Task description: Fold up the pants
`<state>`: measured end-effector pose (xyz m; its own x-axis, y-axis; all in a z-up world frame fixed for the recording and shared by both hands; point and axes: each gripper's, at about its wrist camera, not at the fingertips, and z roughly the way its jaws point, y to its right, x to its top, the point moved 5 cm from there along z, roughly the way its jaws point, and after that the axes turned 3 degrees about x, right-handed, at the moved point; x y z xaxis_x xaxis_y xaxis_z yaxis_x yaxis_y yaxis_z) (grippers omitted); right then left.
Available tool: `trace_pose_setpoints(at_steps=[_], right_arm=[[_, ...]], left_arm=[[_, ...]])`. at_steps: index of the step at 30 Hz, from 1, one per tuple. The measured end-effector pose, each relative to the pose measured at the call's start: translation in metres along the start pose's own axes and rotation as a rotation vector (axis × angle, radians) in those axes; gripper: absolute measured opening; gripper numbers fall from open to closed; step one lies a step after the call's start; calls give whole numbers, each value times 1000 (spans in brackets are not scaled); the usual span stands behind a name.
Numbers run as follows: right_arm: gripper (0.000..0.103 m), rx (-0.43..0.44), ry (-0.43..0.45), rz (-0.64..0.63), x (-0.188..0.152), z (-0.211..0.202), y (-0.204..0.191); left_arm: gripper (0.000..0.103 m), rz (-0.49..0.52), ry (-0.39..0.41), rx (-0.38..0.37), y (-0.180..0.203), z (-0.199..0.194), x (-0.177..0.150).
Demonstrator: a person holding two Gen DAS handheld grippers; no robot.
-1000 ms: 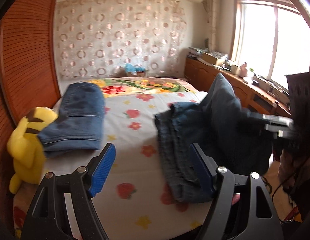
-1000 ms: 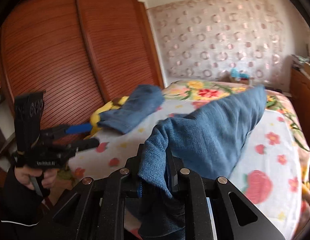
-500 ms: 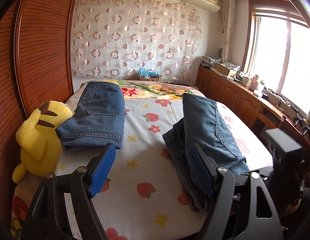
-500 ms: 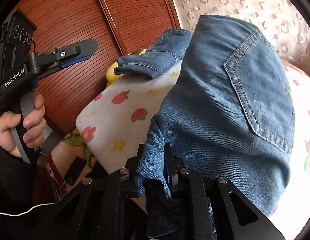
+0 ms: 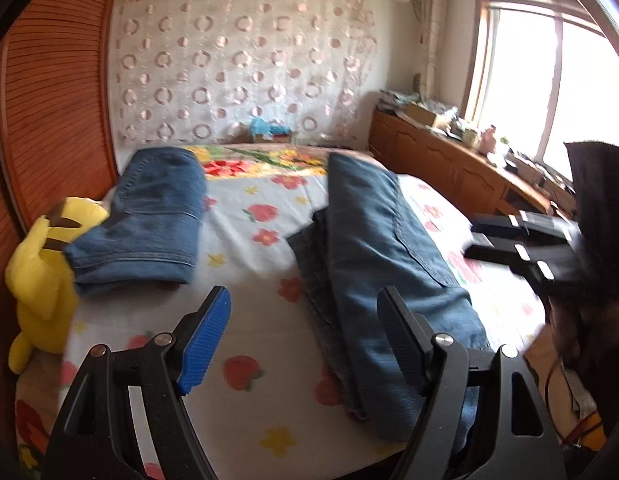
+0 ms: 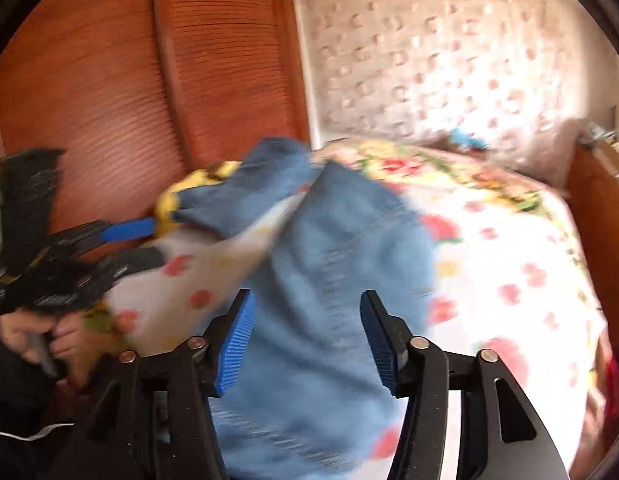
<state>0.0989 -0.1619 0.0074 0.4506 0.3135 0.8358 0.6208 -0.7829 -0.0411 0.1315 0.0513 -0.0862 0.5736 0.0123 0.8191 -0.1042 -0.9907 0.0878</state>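
— Inspector: Where are the pants lying?

— Me: The jeans [image 5: 381,256] are lying folded lengthwise on the floral bed [image 5: 261,344], a back pocket facing up, layered edges showing at their left side.

— Inspector: Your grippers?

— Me: My right gripper [image 6: 305,340] has just been opening, pads clear of the denim. My left gripper [image 5: 305,344] is standing wide, gripping nothing.

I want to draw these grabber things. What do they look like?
Both grippers, left and right, are black plastic frames with silver screws and two fingers with ribbed blue pads. The hand on the left one's handle wears a dark sleeve crossed by a thin white cable.
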Motion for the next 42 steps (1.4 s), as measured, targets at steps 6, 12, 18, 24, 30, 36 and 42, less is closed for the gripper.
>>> trace_pose_setpoints(at_steps=[6,12,18,24,30,36,42], right_arm=[[59,-16,-32,58,14,45,29],[61,-7,-123,86,30,85,54],[86,-31,-175,116,31,120,63],[88,91,-218,261,33,119,79],[62,206,-217,322,31,123,86],[24,275,-148,352,35,107,84],[20,246,-10,230,78,63,45]], left_arm=[[77,28,-95,-52,29,32,-23],[77,30,-163,-43,34,49,-47],[77,9,-162,-48,31,49,-57],[75,-37,-154,-88,27,45,-60],[37,-88,-133,-188,34,41,-61],[9,-67,-109,-225,43,35,-58],[7,-95,-34,-226,31,11,-44]])
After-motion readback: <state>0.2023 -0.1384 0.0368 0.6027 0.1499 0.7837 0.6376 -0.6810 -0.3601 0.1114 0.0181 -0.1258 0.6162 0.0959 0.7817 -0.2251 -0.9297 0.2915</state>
